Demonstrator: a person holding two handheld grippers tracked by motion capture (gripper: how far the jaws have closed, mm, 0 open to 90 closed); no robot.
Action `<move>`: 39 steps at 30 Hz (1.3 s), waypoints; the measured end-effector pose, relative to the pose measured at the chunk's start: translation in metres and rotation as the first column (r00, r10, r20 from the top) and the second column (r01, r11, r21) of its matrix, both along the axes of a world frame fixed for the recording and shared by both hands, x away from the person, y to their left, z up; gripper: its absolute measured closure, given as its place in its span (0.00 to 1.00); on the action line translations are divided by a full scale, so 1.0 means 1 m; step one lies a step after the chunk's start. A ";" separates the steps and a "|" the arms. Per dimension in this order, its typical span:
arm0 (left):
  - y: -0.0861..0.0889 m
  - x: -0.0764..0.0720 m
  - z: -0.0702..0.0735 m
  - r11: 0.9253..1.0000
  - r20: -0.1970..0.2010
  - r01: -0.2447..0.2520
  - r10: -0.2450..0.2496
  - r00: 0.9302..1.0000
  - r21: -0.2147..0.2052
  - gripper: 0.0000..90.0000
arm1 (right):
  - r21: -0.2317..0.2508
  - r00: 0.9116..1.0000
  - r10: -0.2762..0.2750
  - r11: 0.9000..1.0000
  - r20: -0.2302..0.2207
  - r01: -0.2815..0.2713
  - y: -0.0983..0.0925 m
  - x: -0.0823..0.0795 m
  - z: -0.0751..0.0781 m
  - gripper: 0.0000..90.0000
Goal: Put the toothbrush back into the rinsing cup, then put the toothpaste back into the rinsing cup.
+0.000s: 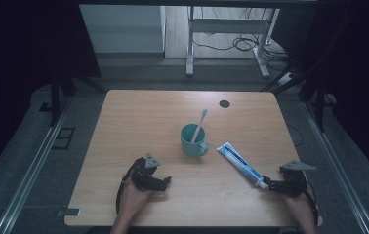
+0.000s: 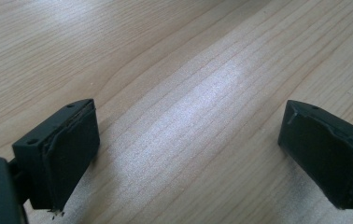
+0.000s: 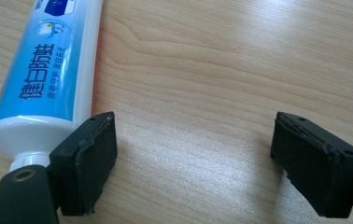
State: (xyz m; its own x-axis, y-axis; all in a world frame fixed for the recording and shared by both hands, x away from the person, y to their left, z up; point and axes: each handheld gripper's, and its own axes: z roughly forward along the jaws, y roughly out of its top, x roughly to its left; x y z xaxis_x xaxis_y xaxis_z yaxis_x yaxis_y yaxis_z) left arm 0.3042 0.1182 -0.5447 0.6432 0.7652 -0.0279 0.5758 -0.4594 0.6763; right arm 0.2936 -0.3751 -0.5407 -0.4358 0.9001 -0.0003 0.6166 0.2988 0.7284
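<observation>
From the high view I find the wooden table [image 1: 138, 117] carrying a teal mug [image 1: 192, 141] near its centre, with a toothbrush [image 1: 199, 124] standing in it, head up and leaning toward one o'clock. A toothpaste tube [image 1: 238, 165] lies flat just beside the mug at its four o'clock, apart from it, cap end pointing toward five o'clock. A small dark round spot [image 1: 224, 104] sits at the table's far edge, at about one o'clock from the mug.

My right gripper [image 1: 269, 185] rests low at the table's near right, at four o'clock from the mug, its tips right at the tube's cap end. In the right gripper view the tube [image 3: 48, 74] lies outside the left-hand jaw, its white shoulder close against that jaw's outer face; I cannot tell whether they touch. The jaws stand wide apart with bare wood between them.

My left gripper [image 1: 165, 181] sits at the near left, at seven o'clock from the mug and well apart from it. In the left gripper view its jaws are spread wide over bare table [image 2: 188, 93], clamped on nothing.
</observation>
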 end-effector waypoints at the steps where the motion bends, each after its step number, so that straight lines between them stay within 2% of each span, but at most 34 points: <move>1: 0.000 0.000 0.000 1.000 0.000 0.000 0.000 1.000 0.000 0.06 | 0.001 1.000 0.000 1.000 0.000 0.000 0.000 0.000 0.000 0.16; 9: 0.000 0.000 0.000 1.000 0.000 0.000 0.000 1.000 0.000 0.06 | 0.012 1.000 0.011 1.000 0.006 -0.011 -0.002 -0.001 0.000 0.21; 18: 0.000 0.000 0.000 1.000 0.000 -0.002 0.002 1.000 0.002 0.06 | 0.035 1.000 0.016 0.999 -0.003 -0.016 -0.004 -0.002 0.001 0.22; 25: 0.000 0.000 0.000 1.000 0.000 -0.003 0.003 1.000 0.002 0.06 | 0.030 1.000 0.017 0.999 -0.007 -0.017 -0.004 -0.003 0.011 0.23; 28: 0.000 0.000 0.000 1.000 0.000 -0.005 0.005 1.000 0.002 0.06 | 0.015 1.000 0.016 1.000 -0.022 -0.016 -0.005 -0.003 0.017 0.24; 35: 0.000 0.000 0.000 1.000 0.000 -0.006 0.006 1.000 0.005 0.06 | 0.004 0.998 0.032 0.999 -0.058 -0.032 -0.010 -0.007 0.018 0.25; 39: 0.000 0.000 0.000 1.000 0.000 -0.007 0.007 1.000 0.004 0.06 | 0.005 0.995 0.053 0.999 -0.083 -0.053 -0.012 -0.008 0.027 0.26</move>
